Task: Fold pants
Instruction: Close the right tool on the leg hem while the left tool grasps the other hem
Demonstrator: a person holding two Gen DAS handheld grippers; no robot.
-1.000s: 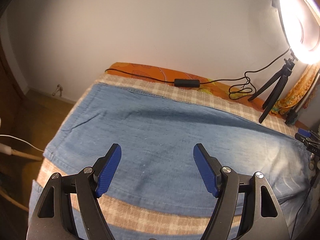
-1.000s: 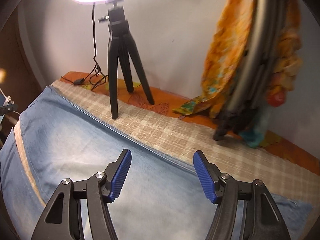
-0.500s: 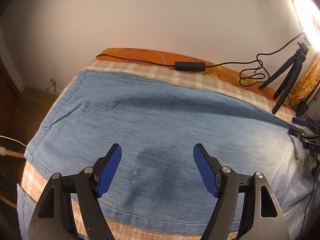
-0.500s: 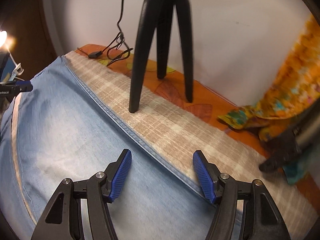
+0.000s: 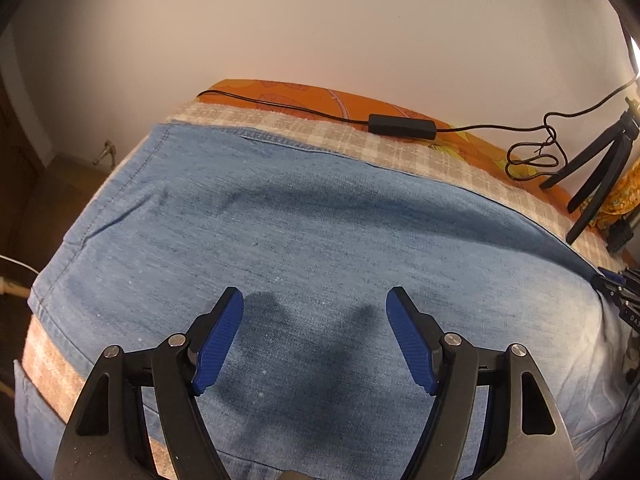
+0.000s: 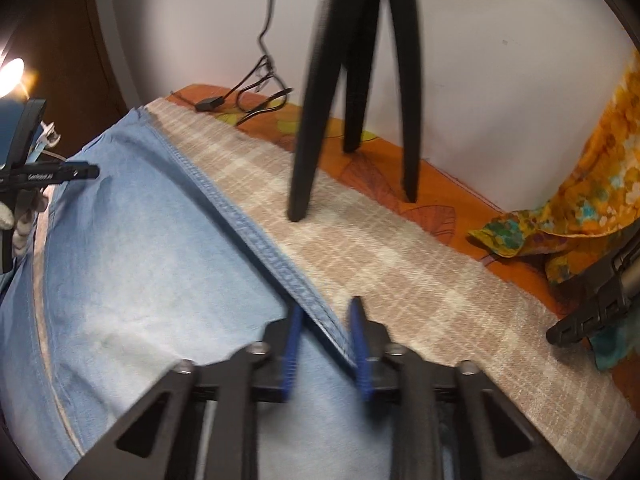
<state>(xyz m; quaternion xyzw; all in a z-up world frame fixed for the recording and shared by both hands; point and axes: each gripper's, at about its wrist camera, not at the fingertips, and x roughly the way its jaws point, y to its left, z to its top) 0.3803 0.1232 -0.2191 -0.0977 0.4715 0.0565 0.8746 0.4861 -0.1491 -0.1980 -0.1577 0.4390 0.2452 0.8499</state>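
Note:
Light blue denim pants (image 5: 304,236) lie spread flat over a checked cloth. My left gripper (image 5: 316,336) is open and empty, low over the middle of the pants. In the right wrist view the pants (image 6: 152,264) fill the left, with their stitched far edge (image 6: 264,248) running diagonally. My right gripper (image 6: 326,352) has its jaws half closed around that edge, with a gap still between the pads (image 6: 294,344) and the seam. The right gripper also shows in the left wrist view (image 5: 612,284) at the pants' far right edge.
A black tripod (image 6: 352,92) stands on the checked cloth (image 6: 400,256) just beyond the right gripper. A black cable with an inline box (image 5: 402,126) runs along the far edge. Orange patterned fabric (image 6: 580,200) hangs at the right. A white wall stands behind.
My right gripper moved forward to the pants' far seam and its jaws closed most of the way around it. My left gripper moved forward and lower over the pants, staying open.

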